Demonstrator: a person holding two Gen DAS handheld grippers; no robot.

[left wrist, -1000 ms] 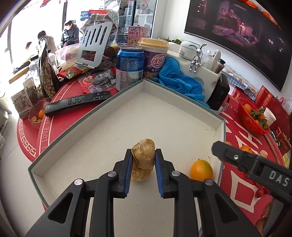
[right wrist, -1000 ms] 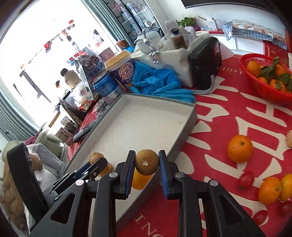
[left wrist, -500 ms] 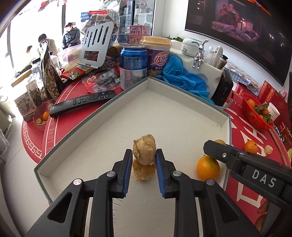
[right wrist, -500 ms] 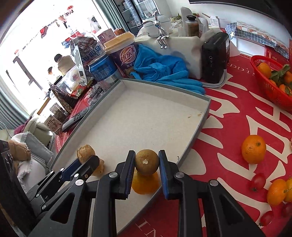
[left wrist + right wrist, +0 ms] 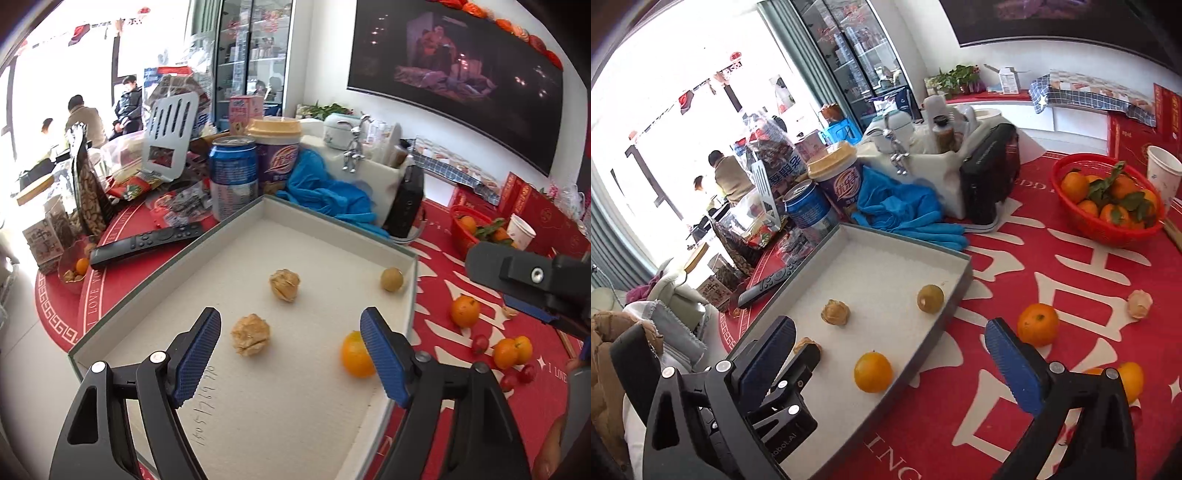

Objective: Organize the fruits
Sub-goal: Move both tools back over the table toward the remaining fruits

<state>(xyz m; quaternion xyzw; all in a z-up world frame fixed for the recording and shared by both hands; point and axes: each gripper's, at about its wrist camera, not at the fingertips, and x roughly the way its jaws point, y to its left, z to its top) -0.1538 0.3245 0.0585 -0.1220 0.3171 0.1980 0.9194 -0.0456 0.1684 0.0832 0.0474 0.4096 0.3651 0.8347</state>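
Through your left wrist camera, your left gripper is opening, gripping nothing; two papery tan husked fruits are lying loose in the shallow grey cardboard tray. Through your right wrist camera, your right gripper is spreading wide and empty, and only here is a full red plastic basket showing.

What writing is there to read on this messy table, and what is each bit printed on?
"I LOVE": white letters along the border of the red tablecloth.
"优乐美": front of the purple cup.
Handwritten pen marks on the floor of the grey tray: cannot be made out.
Small print on the blue can: too small to read.
Snack packets behind: blurred.
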